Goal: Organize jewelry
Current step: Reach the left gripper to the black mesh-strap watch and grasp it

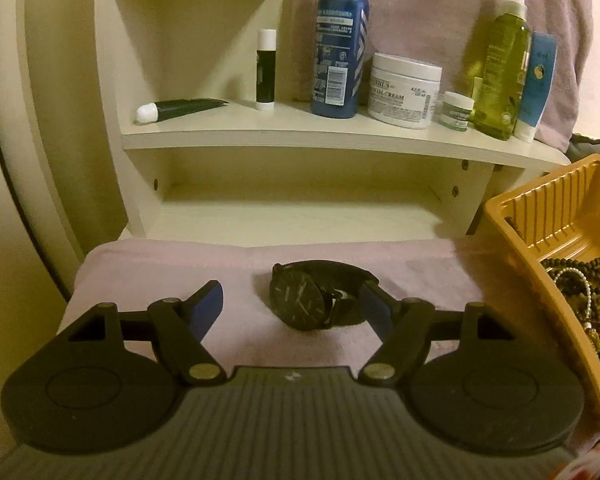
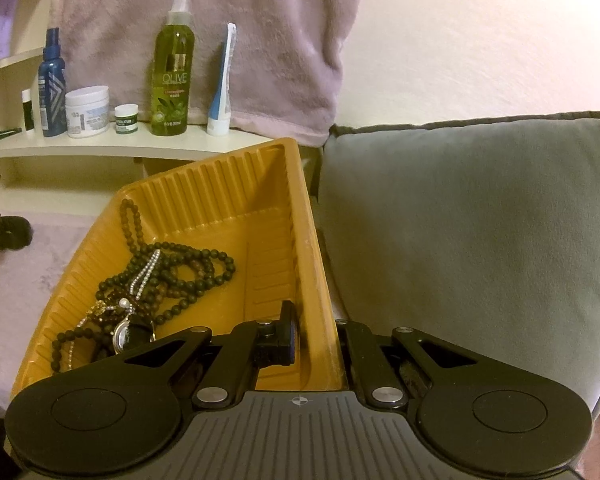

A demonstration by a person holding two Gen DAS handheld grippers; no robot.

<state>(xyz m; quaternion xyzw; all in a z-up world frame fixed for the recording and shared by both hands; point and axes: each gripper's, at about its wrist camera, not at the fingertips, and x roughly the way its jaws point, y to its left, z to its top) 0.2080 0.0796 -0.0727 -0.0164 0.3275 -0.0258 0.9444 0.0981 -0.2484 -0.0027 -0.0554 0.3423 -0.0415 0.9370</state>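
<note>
In the left wrist view the left tongs (image 1: pixel 296 306) are spread wide, grasping nothing. Between their blue-padded fingers (image 1: pixel 211 304), toward 1 o'clock, a black round-faced wristwatch (image 1: pixel 308 294) lies on the pale pink fuzzy towel (image 1: pixel 140 272). Its strap end is just beside the right finger; I cannot tell whether they touch.

At 3 o'clock stands the orange ribbed plastic tray (image 1: pixel 540 264), and dark beads lie inside it. At 12 o'clock, behind the towel, a cream wooden shelf (image 1: pixel 340 136) carries a blue spray bottle (image 1: pixel 340 44), a white cream jar (image 1: pixel 404 90) and a green oil bottle (image 1: pixel 500 76).

In the right wrist view the right tongs (image 2: pixel 320 340) are clenched on the right wall of the orange tray (image 2: pixel 320 280): one finger is inside, the other outside. Inside the tray, at 10 o'clock from the tongs, a tangle of dark bead necklaces (image 2: pixel 172 276) lies with a silver chain (image 2: pixel 146 272). At 2 o'clock is a grey cushion (image 2: pixel 460 220).
</note>
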